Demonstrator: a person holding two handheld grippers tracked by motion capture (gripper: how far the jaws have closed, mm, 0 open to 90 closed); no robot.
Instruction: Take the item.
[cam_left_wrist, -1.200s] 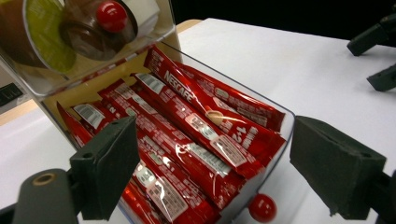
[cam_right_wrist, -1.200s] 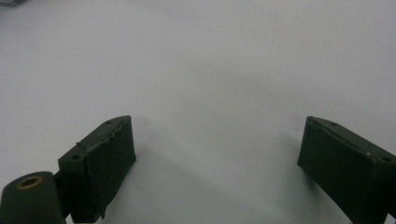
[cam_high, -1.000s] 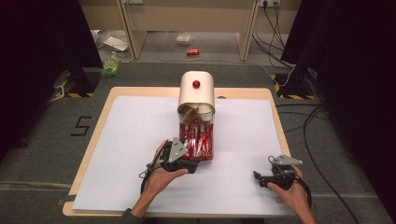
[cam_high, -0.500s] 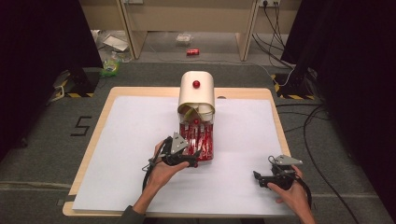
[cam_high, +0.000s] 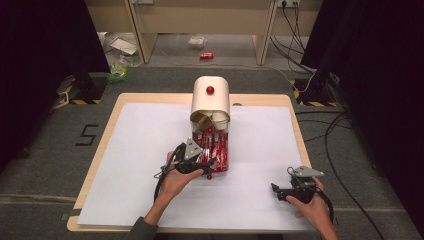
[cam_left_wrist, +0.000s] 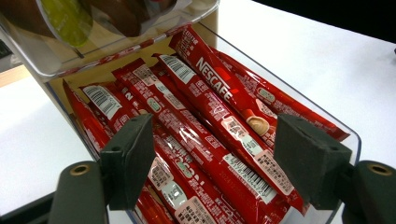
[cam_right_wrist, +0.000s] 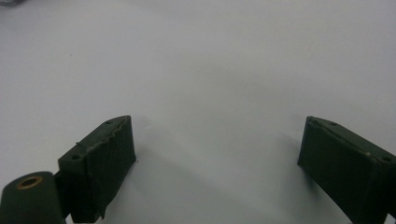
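- The left gripper (cam_left_wrist: 212, 154) hangs over the clear tray (cam_left_wrist: 348, 135) of red coffee sticks (cam_left_wrist: 210, 98) at the dispenser's (cam_high: 210, 100) front — jaws closing in, nothing pinched.
- The right gripper (cam_right_wrist: 215, 163) rests spread wide on the white sheet (cam_high: 140, 150).

The worktop (cam_high: 112, 125) is a pale wooden board with rounded corners, and a large white sheet (cam_high: 150, 150) covers nearly all of it, leaving a narrow wooden margin along the far edge and the left edge. On the sheet, midway between the left and right edges and towards the far edge, stands a cream dispenser (cam_high: 210, 100) with a red knob. Its clear drawer (cam_high: 214, 150) of red sachets (cam_left_wrist: 205, 121) reaches towards the near edge.
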